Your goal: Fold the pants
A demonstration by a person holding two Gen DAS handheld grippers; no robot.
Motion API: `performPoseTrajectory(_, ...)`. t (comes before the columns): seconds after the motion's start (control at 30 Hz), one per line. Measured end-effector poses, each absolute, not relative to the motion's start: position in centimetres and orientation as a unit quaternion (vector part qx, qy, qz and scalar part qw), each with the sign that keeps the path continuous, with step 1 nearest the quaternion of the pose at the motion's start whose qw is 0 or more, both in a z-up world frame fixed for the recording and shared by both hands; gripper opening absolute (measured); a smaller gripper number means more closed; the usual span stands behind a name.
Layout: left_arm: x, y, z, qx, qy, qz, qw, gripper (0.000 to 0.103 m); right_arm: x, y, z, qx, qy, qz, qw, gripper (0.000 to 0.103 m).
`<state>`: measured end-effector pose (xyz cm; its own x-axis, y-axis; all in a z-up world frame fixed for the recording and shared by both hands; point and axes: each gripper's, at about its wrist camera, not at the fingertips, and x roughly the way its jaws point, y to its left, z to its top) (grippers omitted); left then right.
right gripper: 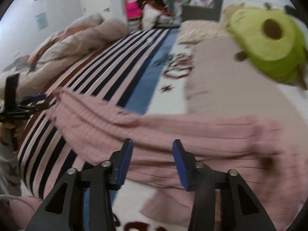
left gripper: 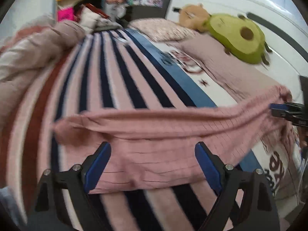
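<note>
Pants [left gripper: 163, 134]: pink, spread across my striped bed [left gripper: 115, 80].
Left gripper [left gripper: 152, 165]: my fingers wide apart, nothing clamped.
Right gripper [right gripper: 152, 161]: my fingers partly apart above the cloth, nothing gripped.

Two hand-held grippers, both angled steeply downward, jaws apart

Left gripper [left gripper: 153, 163]: blue-padded fingers [left gripper: 98, 165] spread wide at 7 and 5 o'clock of its own view, nothing pinched between them. Right gripper [right gripper: 152, 160]: jaws set narrower, still with a clear gap, pads [right gripper: 124, 161] pressing nothing. Each gripper shows in the other's view: right at 3 o'clock, left at 9 o'clock.
</note>
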<state>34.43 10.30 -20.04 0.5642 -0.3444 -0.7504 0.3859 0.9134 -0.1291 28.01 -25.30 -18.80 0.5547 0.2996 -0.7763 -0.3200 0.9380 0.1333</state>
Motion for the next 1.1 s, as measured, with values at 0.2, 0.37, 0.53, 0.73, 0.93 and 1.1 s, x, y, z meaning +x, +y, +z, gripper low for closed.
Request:
performPoseTrajectory(0.2, 36.7, 7.2, -23.6, 0.037, 0.44, -0.198, 0.875, 0.085, 30.7, -22.8, -23.7, -0.018, 0.482, 0.199, 0.853, 0.023)
performPoseTrajectory(0.37, 38.8, 7.0, -23.2, 0.036, 0.415, -0.173, 0.893, 0.085, 32.4, -22.9, -24.4, -0.026, 0.478, 0.179, 0.86, 0.02)
performPoseTrajectory(0.53, 42.2, 7.2, -23.3, 0.055, 0.402, -0.119, 0.906, 0.085, 34.3, -23.4, -22.9, -0.038, 0.436, 0.131, 0.89, 0.02)
performPoseTrajectory(0.73, 43.7, 8.8, -23.3, 0.062, 0.381, -0.064, 0.92, 0.085, 35.8, -24.0, -22.3, -0.051, 0.402, 0.075, 0.911, 0.022)
performPoseTrajectory(0.93, 39.7, 12.7, -19.5, 0.007, 0.367, -0.074, 0.927, 0.087, 34.5, -23.9, -21.0, -0.039, 0.393, 0.094, 0.914, 0.048)
performPoseTrajectory(1.1, 34.7, 16.1, -19.4, -0.057, 0.397, -0.07, 0.913, 0.087, 31.7, -23.9, -19.6, -0.033, 0.383, 0.104, 0.917, 0.057)
